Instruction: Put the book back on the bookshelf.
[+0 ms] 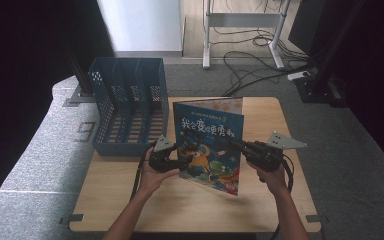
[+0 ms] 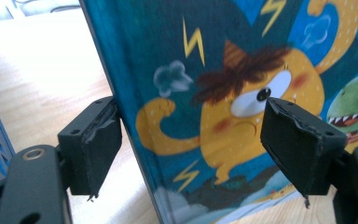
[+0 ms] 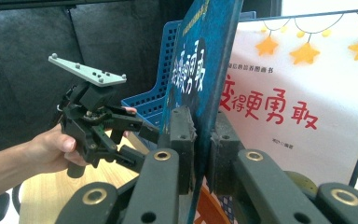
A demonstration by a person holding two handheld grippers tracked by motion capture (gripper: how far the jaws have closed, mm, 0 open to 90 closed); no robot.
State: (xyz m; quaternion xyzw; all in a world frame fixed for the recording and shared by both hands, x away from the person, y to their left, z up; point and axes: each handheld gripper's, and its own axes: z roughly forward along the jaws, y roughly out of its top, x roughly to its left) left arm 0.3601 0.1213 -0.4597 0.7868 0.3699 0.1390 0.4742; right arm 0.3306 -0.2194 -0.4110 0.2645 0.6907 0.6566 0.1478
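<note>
A picture book [image 1: 210, 145] with a teal cover and an orange cartoon creature stands upright over the wooden table [image 1: 180, 210], slightly fanned open. My right gripper [image 1: 234, 143] holds its right edge. In the right gripper view its jaws [image 3: 204, 135] are shut on the front cover [image 3: 200, 56], and a white title page [image 3: 298, 93] shows behind. My left gripper [image 1: 177, 164] is at the book's left edge. In the left gripper view it [image 2: 191, 144] stands open, one jaw on each side of the cover [image 2: 242, 93], without pressing it. The right gripper view also has the left gripper [image 3: 144, 144] in a hand.
A blue slotted file rack [image 1: 125, 100] stands at the table's back left, just left of the book, with its compartments empty. Beyond the table lie grey carpet, a white desk frame [image 1: 207, 35] and loose cables [image 1: 260, 65]. Bare tabletop lies in front of the book.
</note>
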